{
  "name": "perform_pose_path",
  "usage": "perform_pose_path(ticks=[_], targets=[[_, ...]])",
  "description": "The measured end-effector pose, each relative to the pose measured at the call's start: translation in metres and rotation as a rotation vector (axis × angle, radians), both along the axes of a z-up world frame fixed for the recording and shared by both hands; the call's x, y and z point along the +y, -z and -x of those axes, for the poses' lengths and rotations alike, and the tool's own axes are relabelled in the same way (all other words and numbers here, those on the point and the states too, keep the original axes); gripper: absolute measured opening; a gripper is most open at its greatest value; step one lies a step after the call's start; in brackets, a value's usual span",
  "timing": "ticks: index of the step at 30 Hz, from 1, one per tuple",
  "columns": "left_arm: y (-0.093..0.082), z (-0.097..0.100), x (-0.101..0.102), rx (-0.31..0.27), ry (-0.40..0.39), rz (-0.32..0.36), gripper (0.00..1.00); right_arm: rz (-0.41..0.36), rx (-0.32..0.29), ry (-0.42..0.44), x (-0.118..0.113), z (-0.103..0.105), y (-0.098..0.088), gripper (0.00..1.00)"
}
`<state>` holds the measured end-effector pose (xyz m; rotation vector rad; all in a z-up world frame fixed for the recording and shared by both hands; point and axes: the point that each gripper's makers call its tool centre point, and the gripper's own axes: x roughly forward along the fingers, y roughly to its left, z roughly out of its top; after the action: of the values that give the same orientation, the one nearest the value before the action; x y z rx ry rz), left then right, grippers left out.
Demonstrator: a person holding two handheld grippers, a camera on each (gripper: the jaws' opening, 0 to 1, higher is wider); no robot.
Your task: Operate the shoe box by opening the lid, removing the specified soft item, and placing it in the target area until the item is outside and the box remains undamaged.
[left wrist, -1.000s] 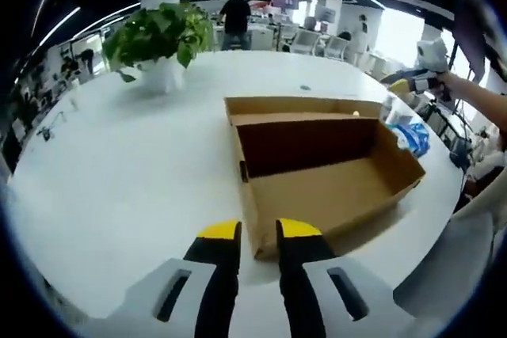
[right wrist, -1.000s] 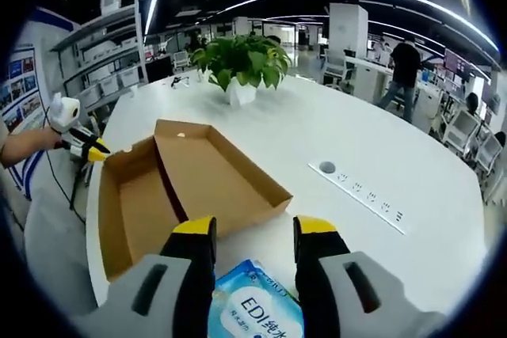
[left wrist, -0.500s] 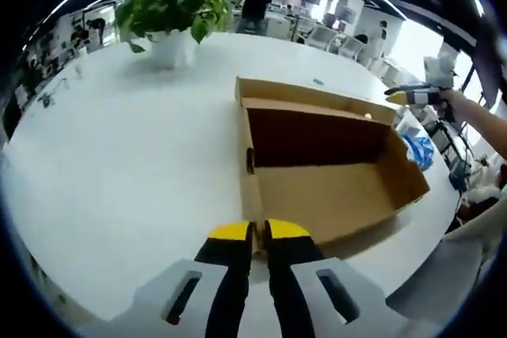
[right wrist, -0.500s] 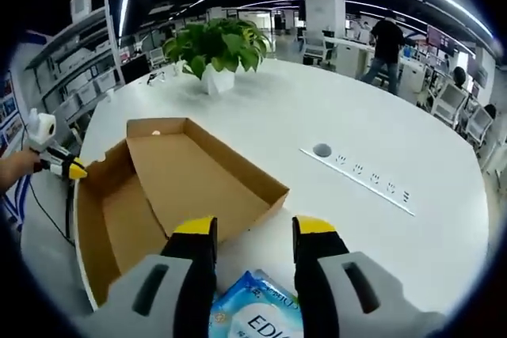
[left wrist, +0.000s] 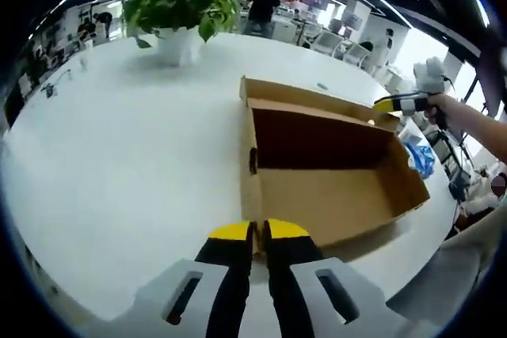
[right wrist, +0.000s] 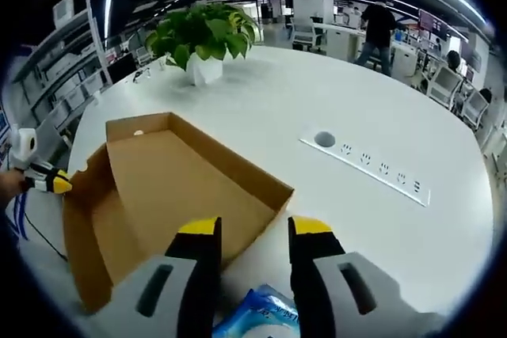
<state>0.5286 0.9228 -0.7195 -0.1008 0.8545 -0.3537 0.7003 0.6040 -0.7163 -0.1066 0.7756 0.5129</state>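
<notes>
The open brown cardboard shoe box (left wrist: pixel 329 168) lies on the round white table (left wrist: pixel 119 156), its lid folded back and a potted green plant (left wrist: pixel 181 9) well beyond it. The left gripper (left wrist: pixel 253 233), jaws nearly closed, pinches the box's near wall. The right gripper (right wrist: pixel 252 231), jaws parted and holding nothing, hovers over the blue soft tissue pack (right wrist: pixel 265 314) lying on the table just beside the box.

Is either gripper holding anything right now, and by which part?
The left gripper is shut on the near corner edge of the open shoe box. The right gripper is open above the blue tissue pack, holding nothing.
</notes>
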Motion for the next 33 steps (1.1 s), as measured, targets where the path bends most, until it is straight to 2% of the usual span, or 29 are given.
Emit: perform_pose_path(ticks=[6, 12, 16, 17, 18, 20, 33], targets=[[0.001, 0.0, 0.0, 0.004, 0.007, -0.008, 0.03, 0.026, 0.027, 0.042, -0.003, -0.009, 0.014, 0.24], [0.001, 0.0, 0.001, 0.007, 0.005, -0.005, 0.03, 0.01, 0.069, 0.088, -0.004, -0.014, 0.023, 0.2], [0.001, -0.001, 0.001, 0.011, 0.008, -0.004, 0.03, -0.033, 0.108, 0.135, -0.001, -0.011, 0.024, 0.16], [0.001, -0.001, 0.001, 0.011, 0.009, -0.003, 0.03, -0.063, 0.114, 0.146, 0.002, -0.011, 0.023, 0.13], [0.001, -0.001, 0.001, 0.011, 0.01, -0.004, 0.03, -0.075, 0.109, 0.187, 0.0, -0.013, 0.021, 0.12], [0.001, -0.001, 0.0, 0.011, 0.009, 0.001, 0.03, -0.087, 0.121, 0.205, -0.001, -0.011, 0.02, 0.1], [0.001, 0.0, -0.001, 0.01, 0.002, 0.008, 0.02, -0.088, 0.105, 0.236, -0.002, -0.007, 0.007, 0.05]])
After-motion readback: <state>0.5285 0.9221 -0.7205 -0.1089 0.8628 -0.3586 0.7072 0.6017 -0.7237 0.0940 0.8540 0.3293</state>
